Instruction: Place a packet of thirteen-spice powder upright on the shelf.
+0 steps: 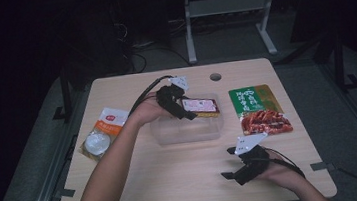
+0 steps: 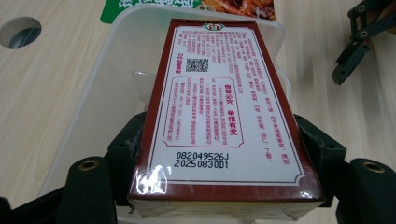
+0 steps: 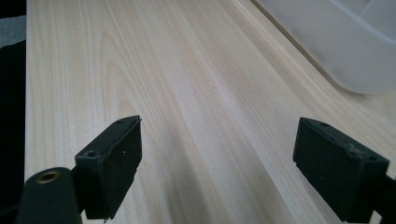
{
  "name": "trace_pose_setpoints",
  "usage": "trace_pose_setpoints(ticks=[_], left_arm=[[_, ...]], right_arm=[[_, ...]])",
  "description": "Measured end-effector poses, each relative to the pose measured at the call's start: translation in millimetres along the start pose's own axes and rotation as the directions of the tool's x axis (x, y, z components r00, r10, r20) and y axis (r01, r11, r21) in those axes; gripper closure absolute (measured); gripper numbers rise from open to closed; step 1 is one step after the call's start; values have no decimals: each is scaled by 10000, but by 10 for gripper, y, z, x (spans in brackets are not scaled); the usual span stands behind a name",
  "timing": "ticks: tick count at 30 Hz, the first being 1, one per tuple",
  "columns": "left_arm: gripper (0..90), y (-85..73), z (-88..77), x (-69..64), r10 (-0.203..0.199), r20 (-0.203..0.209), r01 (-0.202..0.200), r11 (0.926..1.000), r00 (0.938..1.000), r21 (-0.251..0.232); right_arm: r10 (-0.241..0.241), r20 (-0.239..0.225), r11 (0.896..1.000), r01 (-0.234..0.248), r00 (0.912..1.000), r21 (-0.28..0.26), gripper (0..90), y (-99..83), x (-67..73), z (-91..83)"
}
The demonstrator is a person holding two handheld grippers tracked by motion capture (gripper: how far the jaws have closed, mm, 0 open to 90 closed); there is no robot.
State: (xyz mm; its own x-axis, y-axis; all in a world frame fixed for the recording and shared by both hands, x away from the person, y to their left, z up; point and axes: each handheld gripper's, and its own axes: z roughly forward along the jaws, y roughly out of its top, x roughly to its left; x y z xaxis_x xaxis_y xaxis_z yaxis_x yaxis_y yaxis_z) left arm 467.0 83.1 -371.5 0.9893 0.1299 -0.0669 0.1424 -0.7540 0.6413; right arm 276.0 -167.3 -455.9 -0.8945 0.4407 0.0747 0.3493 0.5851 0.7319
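Note:
My left gripper (image 1: 183, 109) is shut on a red-edged box with a white printed label (image 1: 200, 106), holding it over the clear plastic container (image 1: 162, 132) at the table's middle. In the left gripper view the box (image 2: 219, 116) lies flat between my two black jaws, which press on its sides, and the container (image 2: 112, 84) opens beneath it. My right gripper (image 1: 229, 164) rests near the table's front right, open, nothing between its jaws. The right gripper view has my right gripper (image 3: 217, 168) low over bare wood, with the container's corner (image 3: 355, 46) at the upper right.
A green and red snack packet (image 1: 259, 108) lies right of the container. An orange and white packet with a round white item (image 1: 103, 133) lies at the left. A round cable hole (image 1: 215, 76) sits near the table's far edge. Bare wood spreads along the front.

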Motion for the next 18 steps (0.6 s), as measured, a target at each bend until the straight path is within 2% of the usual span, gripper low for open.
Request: trace_pose_setpoints(ticks=[10,18], left_arm=[[310,61,88,18,173,11,-173,9994,9998,311],[309,66,106,26,182,-26,-181,9994,9998,280]], right_arm=[[-9,-114,10000,8,9999,-81,151,4,-7,-7],[17,-173,10000,-19,9998,-91,154,5,-5,-8]])
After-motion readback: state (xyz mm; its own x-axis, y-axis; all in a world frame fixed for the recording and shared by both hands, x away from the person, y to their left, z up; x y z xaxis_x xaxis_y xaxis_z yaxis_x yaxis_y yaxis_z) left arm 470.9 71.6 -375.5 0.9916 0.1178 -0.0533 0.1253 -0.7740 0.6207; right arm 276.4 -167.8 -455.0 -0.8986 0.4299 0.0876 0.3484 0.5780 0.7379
